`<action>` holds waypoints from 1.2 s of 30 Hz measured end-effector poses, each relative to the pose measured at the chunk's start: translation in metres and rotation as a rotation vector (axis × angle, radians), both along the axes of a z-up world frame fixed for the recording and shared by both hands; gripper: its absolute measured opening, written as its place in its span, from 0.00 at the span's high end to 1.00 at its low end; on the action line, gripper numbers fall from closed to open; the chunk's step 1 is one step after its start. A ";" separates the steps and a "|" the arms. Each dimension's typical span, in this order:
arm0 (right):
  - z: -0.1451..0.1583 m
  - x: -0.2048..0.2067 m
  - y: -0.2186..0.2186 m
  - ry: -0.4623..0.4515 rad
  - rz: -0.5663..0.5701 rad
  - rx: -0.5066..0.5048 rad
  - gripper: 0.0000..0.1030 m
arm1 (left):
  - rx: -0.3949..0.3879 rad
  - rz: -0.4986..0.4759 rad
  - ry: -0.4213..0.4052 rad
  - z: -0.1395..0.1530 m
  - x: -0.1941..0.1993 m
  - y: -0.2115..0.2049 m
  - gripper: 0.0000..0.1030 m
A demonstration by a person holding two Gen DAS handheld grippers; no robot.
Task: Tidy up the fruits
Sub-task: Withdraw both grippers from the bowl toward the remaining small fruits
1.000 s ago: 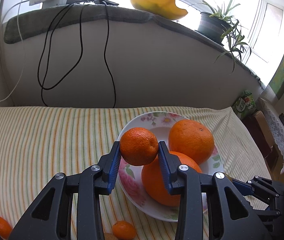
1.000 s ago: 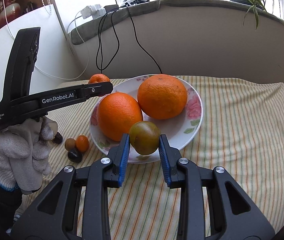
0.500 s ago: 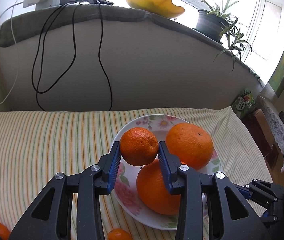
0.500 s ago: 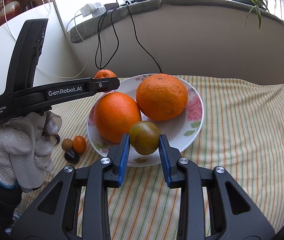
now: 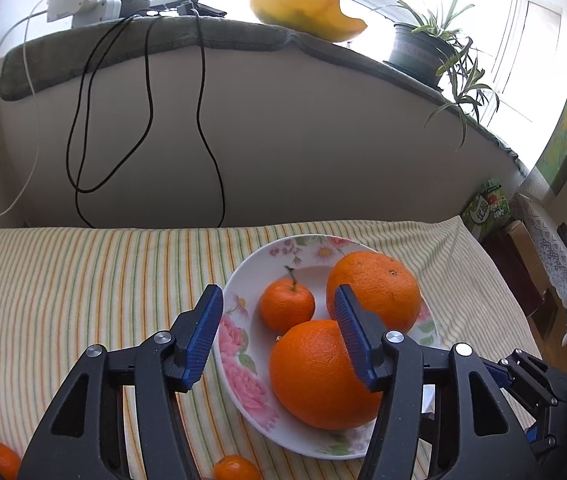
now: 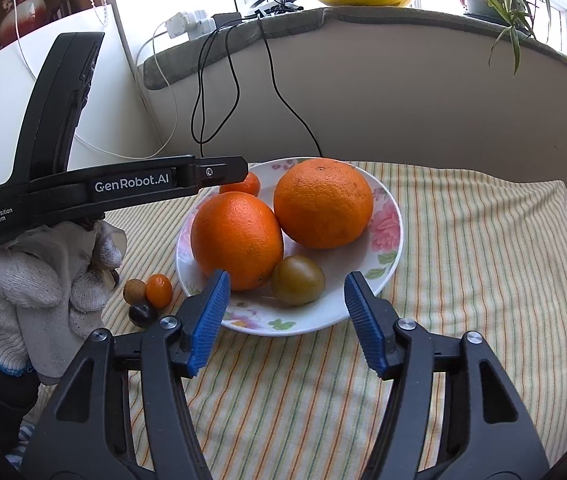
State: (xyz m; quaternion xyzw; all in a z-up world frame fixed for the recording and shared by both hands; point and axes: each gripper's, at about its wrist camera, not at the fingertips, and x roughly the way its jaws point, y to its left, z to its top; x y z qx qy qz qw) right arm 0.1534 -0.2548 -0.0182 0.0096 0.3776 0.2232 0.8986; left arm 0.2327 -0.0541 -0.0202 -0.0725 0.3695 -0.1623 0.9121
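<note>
A floral plate (image 5: pixel 243 292) (image 6: pixel 387 240) holds two big oranges (image 5: pixel 319 376) (image 6: pixel 323 204), a small mandarin (image 5: pixel 286 306) (image 6: pixel 241 185) and a brown-green fruit (image 6: pixel 297 280). My left gripper (image 5: pixel 279 336) is open above the plate, the mandarin lying free beyond its jaws. My right gripper (image 6: pixel 285 320) is open at the plate's near rim, the brown-green fruit lying free on the plate in front of it. The left gripper's body (image 6: pixel 123 188) shows in the right wrist view.
Small loose fruits lie on the striped cloth (image 6: pixel 483 260) left of the plate: a kumquat (image 6: pixel 159 290), a brown one (image 6: pixel 134 291) and a dark one (image 6: pixel 142 314); orange ones also show in the left wrist view (image 5: pixel 235 468). Cables (image 5: pixel 203 120) hang down the wall behind.
Both grippers opened. The mandarin dropped from the left gripper onto the plate, and the brown-green fruit was let go onto the plate by the right gripper.
</note>
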 end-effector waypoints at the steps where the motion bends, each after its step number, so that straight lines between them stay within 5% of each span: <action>1: 0.001 -0.001 0.000 -0.004 0.002 -0.001 0.38 | -0.003 0.001 0.000 0.000 0.000 0.001 0.44; 5: 0.005 -0.003 0.001 -0.020 0.002 -0.009 0.27 | 0.001 -0.001 -0.003 0.001 -0.002 0.000 0.44; 36: 0.028 -0.030 0.015 -0.063 0.029 -0.003 0.26 | 0.022 0.017 -0.078 0.032 -0.044 0.012 0.44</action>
